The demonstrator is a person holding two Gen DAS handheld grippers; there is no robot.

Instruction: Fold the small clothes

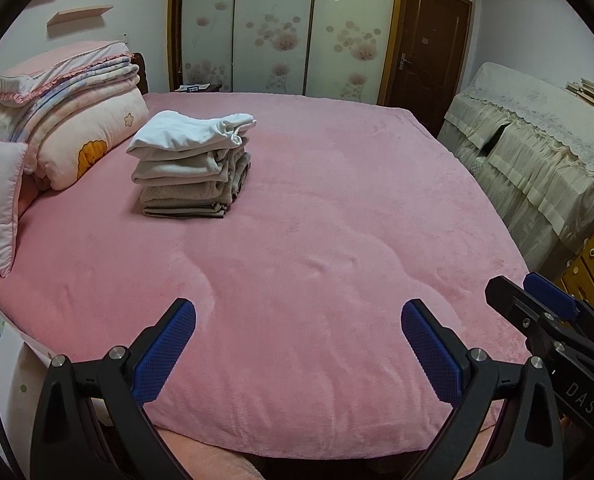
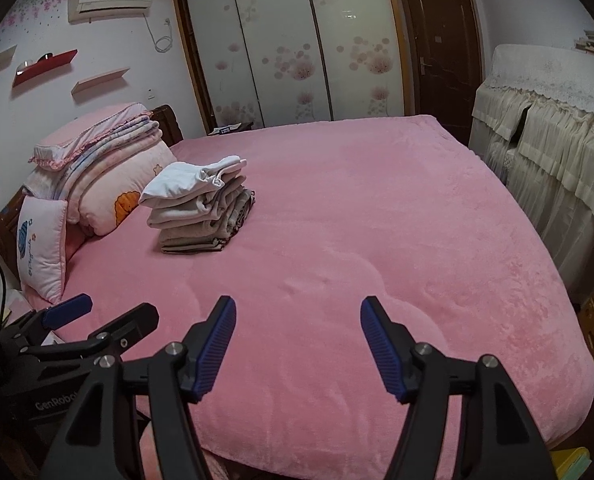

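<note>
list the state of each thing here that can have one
left tool: open, empty, above the near bed edge
right tool: open, empty
stack of clothes: folded, piled on the bed
pink blanket: spread flat, lightly rumpled
wardrobe doors: closed
room door: closed

I'm looking into a home bedroom: a wide bed [image 1: 317,220] under a pink blanket, pillows and folded quilts [image 1: 69,120] piled at its head, a flower-printed sliding wardrobe [image 2: 289,48], a wall air conditioner [image 2: 111,2], a brown door [image 1: 429,44].
</note>
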